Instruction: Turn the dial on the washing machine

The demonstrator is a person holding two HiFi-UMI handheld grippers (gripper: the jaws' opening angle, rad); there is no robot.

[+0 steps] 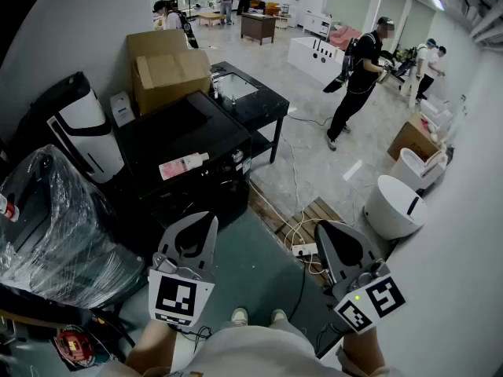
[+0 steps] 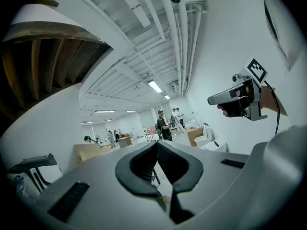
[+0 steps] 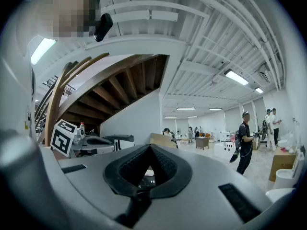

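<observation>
No washing machine dial can be made out in any view. In the head view my left gripper and right gripper are held level side by side over the dark floor, pointing into the room. Both are shut with nothing between the jaws. The left gripper view shows its own tips meeting, with the right gripper in the air to the right. In the right gripper view the jaws are closed and the left gripper shows at the left.
A black cabinet with a pink bottle on top stands ahead left, a cardboard box behind it. A plastic-wrapped bundle is at the left. A power strip and cables lie ahead. White rounded units and a person in black are at the right.
</observation>
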